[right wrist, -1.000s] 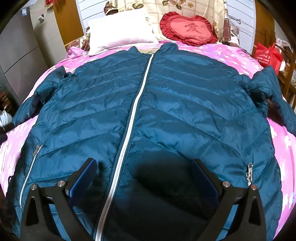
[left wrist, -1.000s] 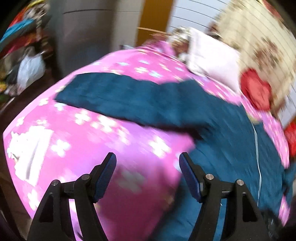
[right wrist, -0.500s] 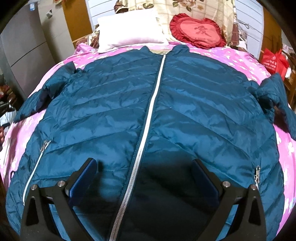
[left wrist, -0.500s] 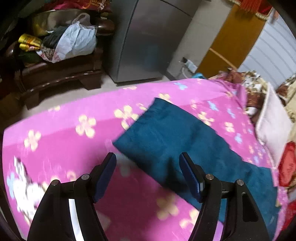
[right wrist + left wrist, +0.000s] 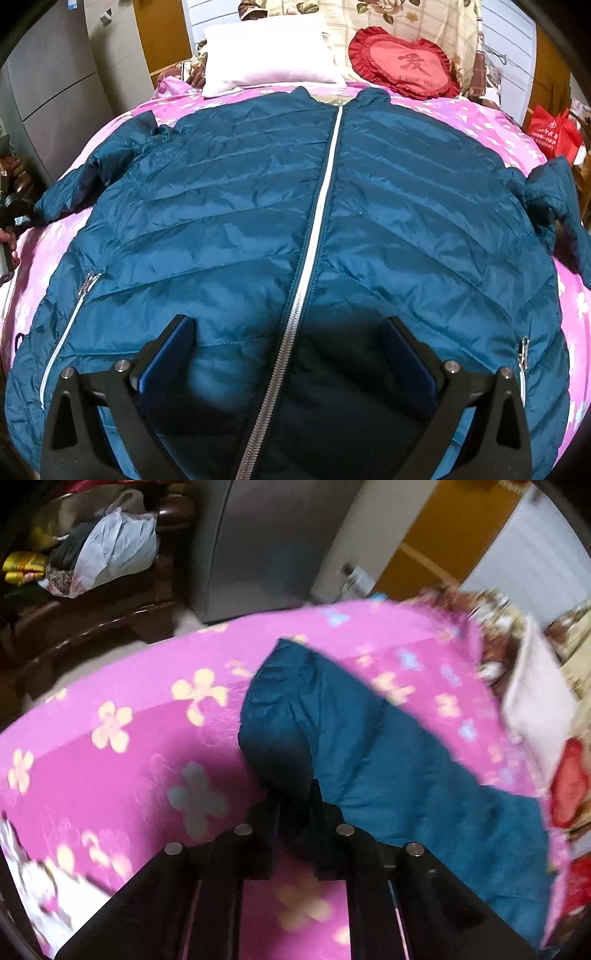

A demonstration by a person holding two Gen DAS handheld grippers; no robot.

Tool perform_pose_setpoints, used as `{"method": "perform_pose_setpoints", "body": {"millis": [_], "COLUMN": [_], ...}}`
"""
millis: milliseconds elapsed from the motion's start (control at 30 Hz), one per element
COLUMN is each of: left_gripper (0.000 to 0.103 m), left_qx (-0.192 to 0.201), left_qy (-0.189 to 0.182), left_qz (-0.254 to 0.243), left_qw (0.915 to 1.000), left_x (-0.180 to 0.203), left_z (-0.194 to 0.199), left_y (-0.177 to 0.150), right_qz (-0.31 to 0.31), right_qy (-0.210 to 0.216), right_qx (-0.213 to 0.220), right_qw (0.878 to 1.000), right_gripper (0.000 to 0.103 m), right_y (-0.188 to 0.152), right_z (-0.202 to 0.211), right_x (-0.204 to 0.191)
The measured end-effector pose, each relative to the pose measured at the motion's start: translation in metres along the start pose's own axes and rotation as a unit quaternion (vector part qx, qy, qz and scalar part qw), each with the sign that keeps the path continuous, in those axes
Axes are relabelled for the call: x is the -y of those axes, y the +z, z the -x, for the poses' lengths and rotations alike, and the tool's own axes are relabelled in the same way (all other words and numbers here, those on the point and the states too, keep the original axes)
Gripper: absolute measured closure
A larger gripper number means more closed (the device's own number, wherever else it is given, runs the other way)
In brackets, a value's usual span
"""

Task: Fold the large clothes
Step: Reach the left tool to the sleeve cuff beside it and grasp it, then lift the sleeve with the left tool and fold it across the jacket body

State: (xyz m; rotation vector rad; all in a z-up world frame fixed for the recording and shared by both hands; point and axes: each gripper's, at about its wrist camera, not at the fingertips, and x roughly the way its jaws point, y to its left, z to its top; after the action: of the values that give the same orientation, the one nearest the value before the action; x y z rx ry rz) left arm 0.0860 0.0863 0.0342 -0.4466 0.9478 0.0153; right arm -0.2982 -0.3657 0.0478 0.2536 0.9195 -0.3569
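Teal quilted jacket (image 5: 258, 229) lies spread, zipped, front up on the pink bed (image 5: 110, 775); soft, puffy, slippery, best taken at cuffs or hem. Left hand-held gripper (image 5: 293, 812) has clamped its sleeve cuff (image 5: 280, 716); right hand-held gripper (image 5: 288, 365) hovers wide open, empty. Red heart cushion (image 5: 402, 66) bears one character, unreadable.

Bed surface: teal jacket (image 5: 229, 221) spread flat, covers most of pink bedspread (image 5: 55, 236); bare pink strips only along left and right edges. Far end blocked by white pillow (image 5: 266, 55) and red heart cushion (image 5: 402, 66), both just beyond collar. Right edge: bunched sleeve (image 5: 554, 199) raised, red bag (image 5: 554, 129) beyond. Left edge: grey cabinet (image 5: 258, 546) and dark wooden bench (image 5: 92, 605) piled with bags near bedside; floor gap between narrow. Air above jacket front open.
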Motion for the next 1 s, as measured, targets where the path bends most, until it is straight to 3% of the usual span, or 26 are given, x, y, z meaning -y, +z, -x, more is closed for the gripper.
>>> {"method": "perform_pose_setpoints", "body": {"millis": [233,500,800,1000], "left_gripper": [0.103,0.103,0.103,0.103], "left_qx": [0.059,0.071,0.029,-0.004], "left_qy": [-0.088,-0.152,-0.192,-0.207], "left_qz": [-0.085,-0.222,-0.331,-0.354], "left_qw": [0.9907,0.9605,0.9234,0.9119], "left_x": [0.063,0.175,0.279,0.325], "left_z": [0.094,0.168,0.177,0.159], "left_y": [-0.024,-0.093,-0.196,-0.245], "right_qz": [-0.003,-0.016,-0.036,-0.030], "right_qy": [0.014,0.020,0.004,-0.027], "right_qx": [0.003,0.010,0.030,0.030], "right_qw": [1.000,1.000,0.999,0.999], "right_gripper": [0.000,0.000,0.000,0.000], "right_y": [0.002,-0.005,-0.008,0.004], "right_z": [0.009,0.022,0.046,0.042], "right_x": [0.001,0.016,0.058,0.090]}}
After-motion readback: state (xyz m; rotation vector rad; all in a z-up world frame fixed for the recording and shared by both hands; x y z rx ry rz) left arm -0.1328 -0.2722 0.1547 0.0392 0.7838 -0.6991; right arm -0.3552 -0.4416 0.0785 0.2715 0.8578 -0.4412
